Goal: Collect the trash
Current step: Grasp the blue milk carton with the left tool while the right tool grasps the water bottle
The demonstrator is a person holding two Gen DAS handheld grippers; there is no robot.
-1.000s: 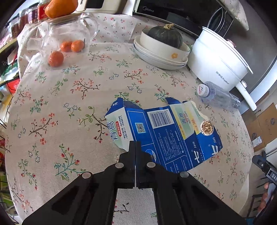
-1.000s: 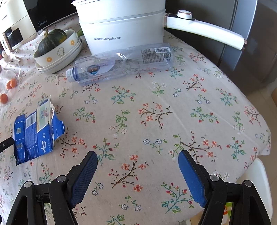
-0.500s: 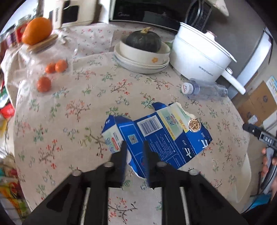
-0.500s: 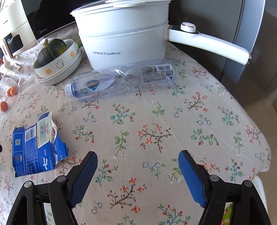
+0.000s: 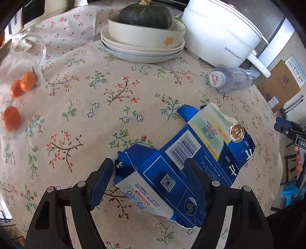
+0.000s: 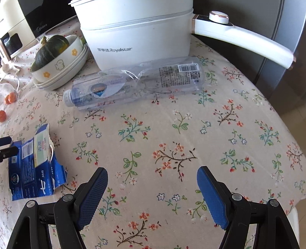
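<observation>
A torn, flattened blue milk carton [image 5: 183, 162] lies on the floral tablecloth [image 5: 86, 118]. My left gripper [image 5: 149, 170] is open, its two fingers on either side of the carton's near end. The carton also shows at the left of the right wrist view [image 6: 36, 166]. An empty clear plastic bottle [image 6: 137, 82] lies on its side in front of the white pot; it also shows in the left wrist view [image 5: 231, 78]. My right gripper [image 6: 153, 180] is open and empty above the cloth, short of the bottle.
A white electric pot [image 6: 137, 32] with a long handle [image 6: 244, 44] stands behind the bottle. Stacked plates and a bowl with a green pumpkin [image 5: 143, 13] stand at the back. Small oranges [image 5: 11, 118] lie at the left. The table edge [image 6: 286, 134] drops off on the right.
My left gripper was shut above the carton; it has opened and moved forward so its fingers straddle the carton's near end. My right gripper has moved closer to the bottle, still open.
</observation>
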